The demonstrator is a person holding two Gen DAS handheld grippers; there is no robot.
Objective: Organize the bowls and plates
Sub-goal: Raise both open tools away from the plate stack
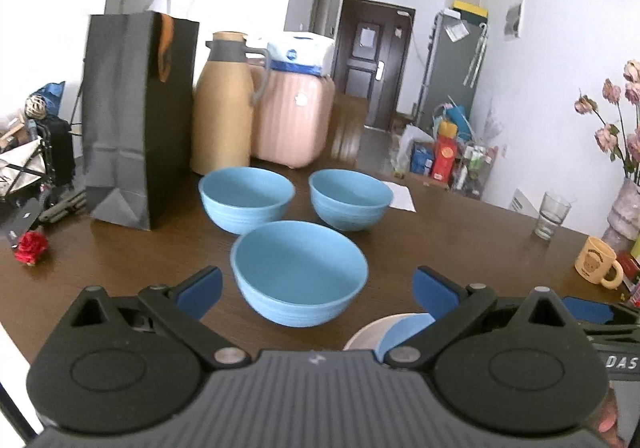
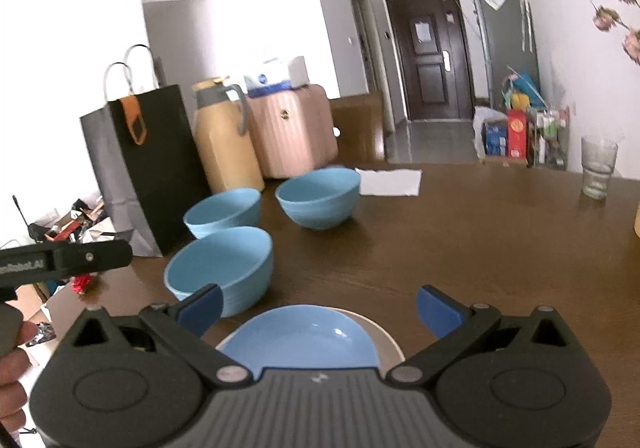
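Three blue bowls stand on the brown table [image 1: 460, 232]: a near bowl [image 1: 299, 272], a far left bowl [image 1: 246, 198] and a far right bowl [image 1: 350, 198]. My left gripper [image 1: 318, 288] is open, its blue pads either side of the near bowl without touching it. At the near edge a blue plate [image 2: 304, 338] lies on a white plate [image 2: 386, 334]. My right gripper [image 2: 320, 306] hangs open just above these plates, holding nothing. In the right wrist view the bowls [image 2: 222, 268] sit to the left, and the left gripper's body [image 2: 64, 258] shows at the left edge.
A black paper bag [image 1: 136, 116], a tan thermos jug [image 1: 224, 104] and a pink case [image 1: 294, 116] line the table's far left. A white paper [image 1: 398, 196], a glass [image 1: 554, 214], a yellow mug [image 1: 598, 262] and a flower vase [image 1: 626, 212] stand at the right.
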